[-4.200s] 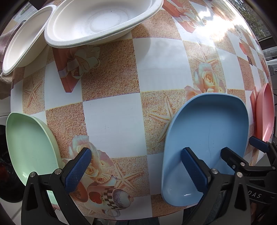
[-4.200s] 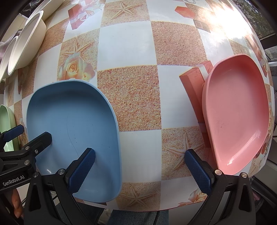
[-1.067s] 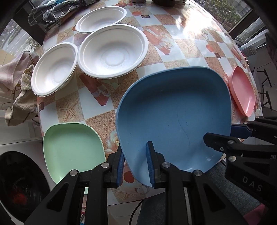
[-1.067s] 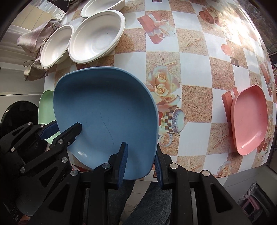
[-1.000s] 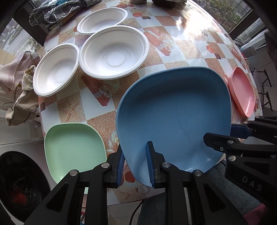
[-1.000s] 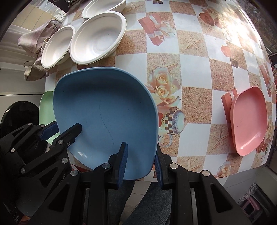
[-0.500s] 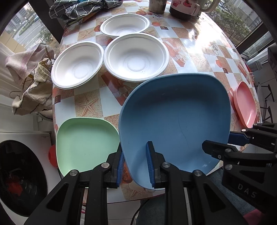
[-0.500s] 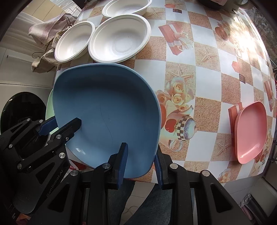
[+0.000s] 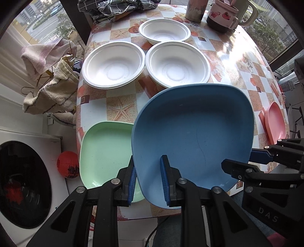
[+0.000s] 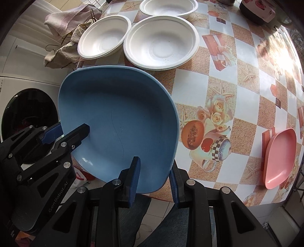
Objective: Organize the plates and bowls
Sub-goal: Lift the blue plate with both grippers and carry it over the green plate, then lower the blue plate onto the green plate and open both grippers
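Note:
A blue plate (image 9: 193, 129) hangs above the table, held by both grippers. My left gripper (image 9: 147, 177) is shut on its near left rim. In the right wrist view the right gripper (image 10: 154, 175) is shut on the near right rim of the blue plate (image 10: 117, 117). The plate's left part overhangs the right side of a green plate (image 9: 106, 150) lying at the table's near left corner. A pink plate (image 9: 276, 123) lies at the right edge. Three white bowls (image 9: 114, 63) (image 9: 177, 63) (image 9: 164, 31) sit at the back.
The round table (image 9: 233, 62) has a checked cloth with roses and starfish. A mug (image 9: 223, 14) and a cup (image 9: 195, 8) stand at its far side beside a dark cloth (image 9: 117, 6). Towels (image 9: 51, 83) hang off the left, above a washing machine (image 9: 20, 182).
Both grippers have carried the blue plate leftward across the table, toward the green plate. Its left rim now overlaps the green plate, and more of the table's far side shows.

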Demonstrator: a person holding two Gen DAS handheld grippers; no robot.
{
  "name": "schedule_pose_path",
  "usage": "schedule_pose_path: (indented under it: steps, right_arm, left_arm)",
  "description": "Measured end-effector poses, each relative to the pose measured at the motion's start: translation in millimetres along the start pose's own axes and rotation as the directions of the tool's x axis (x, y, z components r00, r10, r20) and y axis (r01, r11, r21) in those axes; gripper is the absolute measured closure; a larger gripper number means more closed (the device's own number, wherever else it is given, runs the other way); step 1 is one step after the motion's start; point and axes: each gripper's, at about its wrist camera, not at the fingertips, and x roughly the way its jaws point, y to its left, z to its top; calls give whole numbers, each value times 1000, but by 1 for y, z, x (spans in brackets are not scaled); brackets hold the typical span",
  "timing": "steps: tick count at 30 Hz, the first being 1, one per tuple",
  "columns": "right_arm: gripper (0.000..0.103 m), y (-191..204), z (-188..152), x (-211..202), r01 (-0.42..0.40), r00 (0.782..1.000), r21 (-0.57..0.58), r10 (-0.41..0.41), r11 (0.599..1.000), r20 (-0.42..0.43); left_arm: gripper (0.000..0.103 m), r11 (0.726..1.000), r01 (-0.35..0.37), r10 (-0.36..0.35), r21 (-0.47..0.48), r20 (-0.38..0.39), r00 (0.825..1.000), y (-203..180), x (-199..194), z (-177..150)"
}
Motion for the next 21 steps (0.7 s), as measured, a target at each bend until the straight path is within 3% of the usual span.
schedule_pose_path:
  steps: [6,13,19,21]
  right_arm:
    - [71,32,13,12,-26,999,-68,24,997,-41]
    - [71,70,26,33,-50,995,-137,36,989,-98]
    - [71,85,38,56,-111,983,-111,93,988,-155]
    - [71,88,41,63,-145,976,-86,128,986,-174]
  left_arm:
    - [78,998,-39,41,-41,31,999,29,-9,0]
    - [73,994,-94,93,-60,-7,996,57,-1,-8]
    - [73,987,-154,154,-38,-20,988,72,7,-6]
    - [69,984,-173,173,-29,-24,985,76,12,-5]
